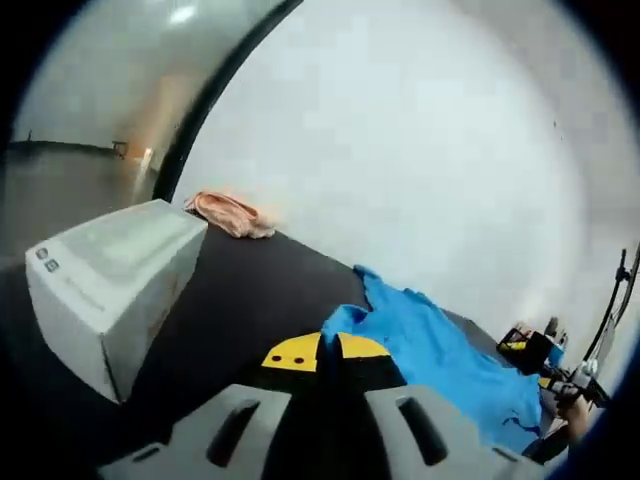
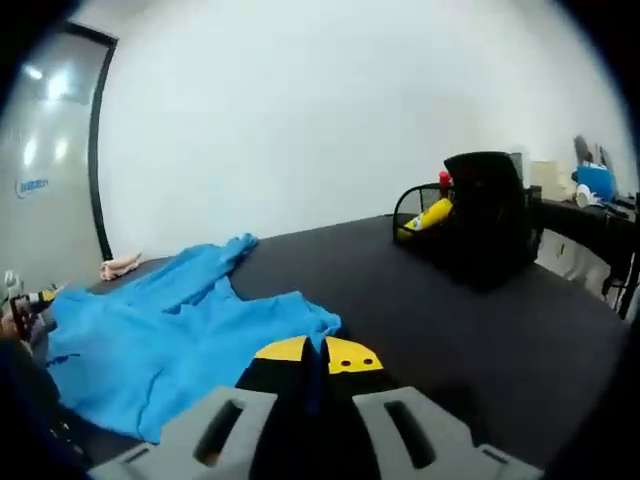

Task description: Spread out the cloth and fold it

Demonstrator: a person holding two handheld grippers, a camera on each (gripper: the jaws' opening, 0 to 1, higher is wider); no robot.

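Note:
A blue cloth (image 1: 450, 365) lies stretched out on the black table (image 1: 250, 290). In the left gripper view my left gripper (image 1: 328, 352) is shut, its yellow-tipped jaws pinching one corner of the cloth. The right gripper (image 1: 535, 352) shows small at the cloth's far end, next to a hand. In the right gripper view the blue cloth (image 2: 160, 335) spreads away to the left, and my right gripper (image 2: 315, 358) is shut on its near corner, with a blue strip showing between the jaws. The left gripper (image 2: 25, 300) sits at the far left edge.
A white box (image 1: 110, 280) stands on the table left of my left gripper. A crumpled pink cloth (image 1: 230, 213) lies at the far table edge by the wall. A black mesh basket (image 2: 455, 215) holding a yellow item stands to the right.

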